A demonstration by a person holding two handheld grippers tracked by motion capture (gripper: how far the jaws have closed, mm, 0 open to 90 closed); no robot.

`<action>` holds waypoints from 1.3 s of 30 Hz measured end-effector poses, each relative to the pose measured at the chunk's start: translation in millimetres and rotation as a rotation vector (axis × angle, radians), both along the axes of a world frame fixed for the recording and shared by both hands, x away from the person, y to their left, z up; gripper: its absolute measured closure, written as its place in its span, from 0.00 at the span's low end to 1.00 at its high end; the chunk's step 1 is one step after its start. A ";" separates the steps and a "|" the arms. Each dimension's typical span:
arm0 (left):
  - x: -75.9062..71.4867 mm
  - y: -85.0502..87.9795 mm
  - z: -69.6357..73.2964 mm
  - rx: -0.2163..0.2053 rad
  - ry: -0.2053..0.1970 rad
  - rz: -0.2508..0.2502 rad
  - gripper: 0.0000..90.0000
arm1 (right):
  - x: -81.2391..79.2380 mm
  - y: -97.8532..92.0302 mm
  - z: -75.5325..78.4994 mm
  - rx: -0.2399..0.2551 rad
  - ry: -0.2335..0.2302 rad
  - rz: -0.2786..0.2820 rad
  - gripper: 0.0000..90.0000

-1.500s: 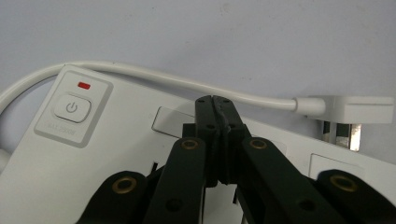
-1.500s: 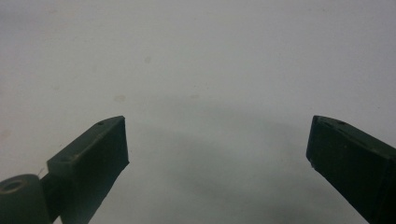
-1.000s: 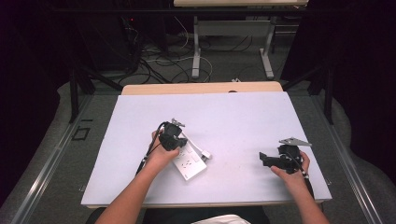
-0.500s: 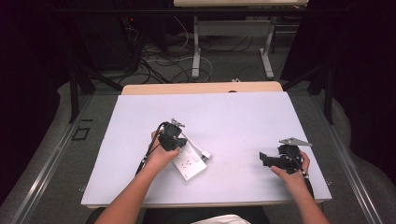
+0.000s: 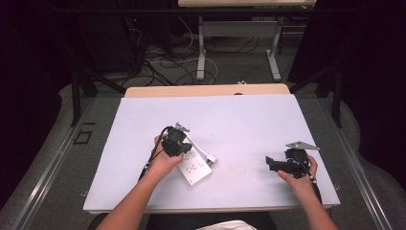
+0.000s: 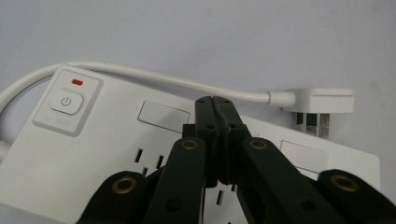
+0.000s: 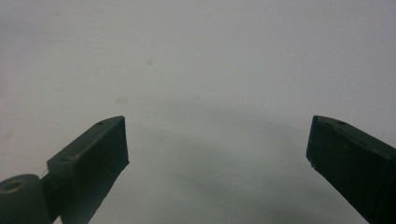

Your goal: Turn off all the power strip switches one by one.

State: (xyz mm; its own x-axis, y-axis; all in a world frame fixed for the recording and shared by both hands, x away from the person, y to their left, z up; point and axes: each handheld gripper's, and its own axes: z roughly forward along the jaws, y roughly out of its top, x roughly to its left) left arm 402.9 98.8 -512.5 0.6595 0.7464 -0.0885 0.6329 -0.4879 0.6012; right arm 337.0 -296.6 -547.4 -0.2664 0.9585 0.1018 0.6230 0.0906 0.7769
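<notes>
A white power strip point(image 5: 194, 168) lies left of the table's middle, its white cord looping to a plug point(image 5: 211, 158) beside it. In the left gripper view the strip point(image 6: 93, 154) shows a power button point(image 6: 67, 101) with a red mark, several sockets, and the plug point(image 6: 317, 105) resting past its far edge. My left gripper point(image 6: 215, 103) is shut with nothing between its jaws, their tips just over the strip's top face. My left gripper point(image 5: 179, 149) is over the strip's near-left end in the high view. My right gripper point(image 7: 217, 144) stands open over bare table, and sits at the table's right point(image 5: 270, 164).
The white table top point(image 5: 230, 124) has free room across its back half and between the two hands. A wooden edge point(image 5: 206, 90) runs along its far side. Beyond it, cables and desk legs point(image 5: 201, 52) stand on the floor.
</notes>
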 end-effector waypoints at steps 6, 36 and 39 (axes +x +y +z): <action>-3.0 -3.2 0.7 0.001 -0.003 -0.017 1.00 | -0.1 -0.1 0.3 0.002 0.002 -0.002 0.06; -9.9 -16.3 -6.3 0.027 0.018 -0.072 1.00 | 0.4 -0.6 0.3 0.006 0.000 -0.003 0.06; -10.0 -16.1 -6.1 0.033 0.013 -0.072 1.00 | 0.4 -0.4 0.4 0.006 -0.001 -0.003 0.06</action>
